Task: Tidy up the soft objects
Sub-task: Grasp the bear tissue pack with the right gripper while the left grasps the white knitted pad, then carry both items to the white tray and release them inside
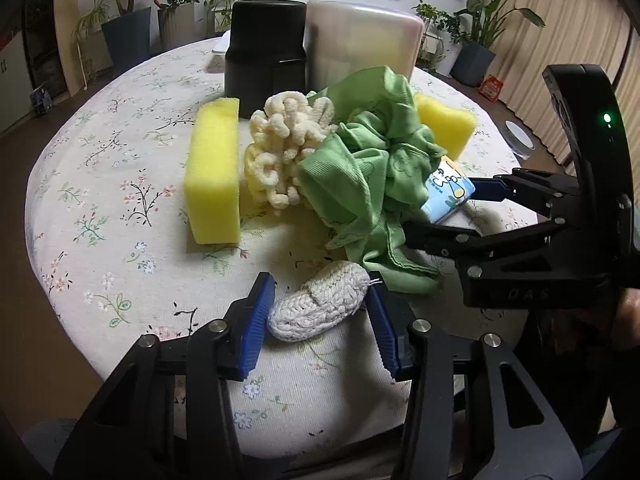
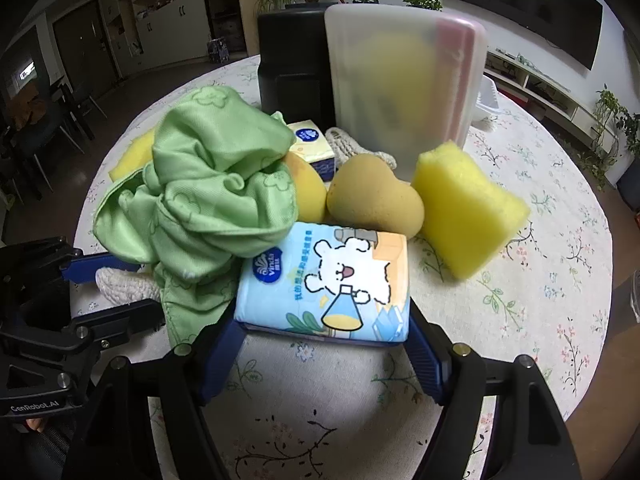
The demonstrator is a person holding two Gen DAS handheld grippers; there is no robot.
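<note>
Left claw (image 1: 318, 322) clamps knit piece (image 1: 318, 306); bare tablecloth (image 1: 112, 208) leftward.

Home living rm: potted plants (image 1: 128, 20), wall TV (image 2: 532, 12), floral tablecloth (image 1: 120, 208).

Both grippers, left (image 1: 318, 322) and right (image 2: 326, 340), angle downward, fingers parted.

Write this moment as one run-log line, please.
left gripper: closed on knitted piece | right gripper: closed on tissue pack | both items: on tablecloth
</note>
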